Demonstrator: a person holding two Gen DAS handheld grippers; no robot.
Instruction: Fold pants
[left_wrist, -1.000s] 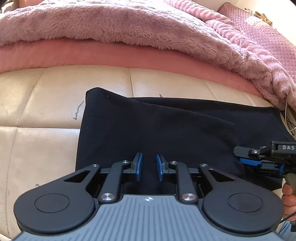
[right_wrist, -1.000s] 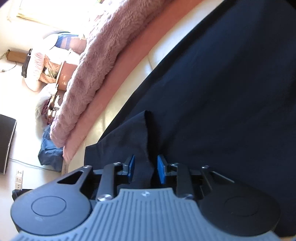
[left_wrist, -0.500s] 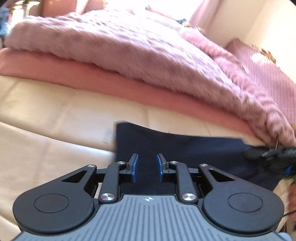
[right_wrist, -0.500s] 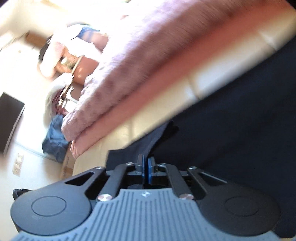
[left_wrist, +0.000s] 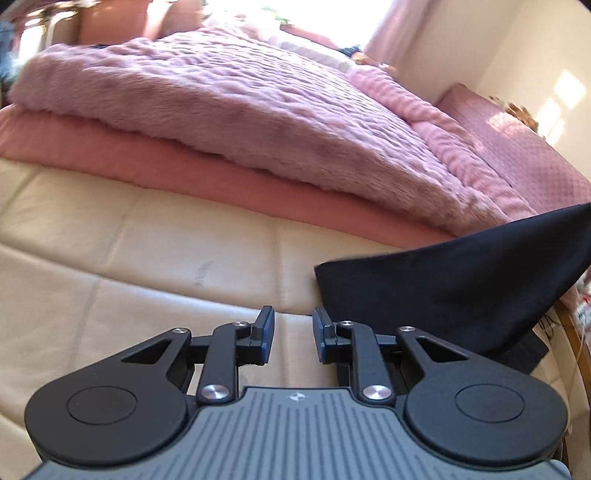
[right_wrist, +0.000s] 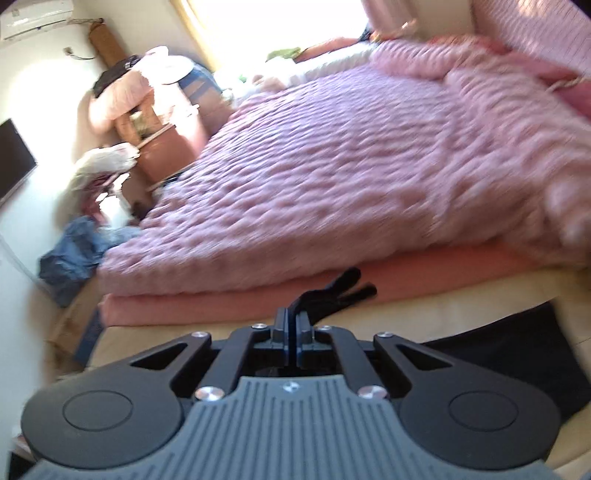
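Right gripper (right_wrist: 294, 332) pinches a fold of dark pants (right_wrist: 517, 354).

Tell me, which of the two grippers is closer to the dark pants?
The right. The right gripper is shut on a bunch of the pants, touching them. The left gripper is open over the bare cream cushion, the pants just beside it.

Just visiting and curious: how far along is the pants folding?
Partly done: the dark pants already lie doubled on the cream surface. In hand: the right gripper is shut on a pinch of cloth, raising one end. The left gripper is open, empty. The final fold remains.
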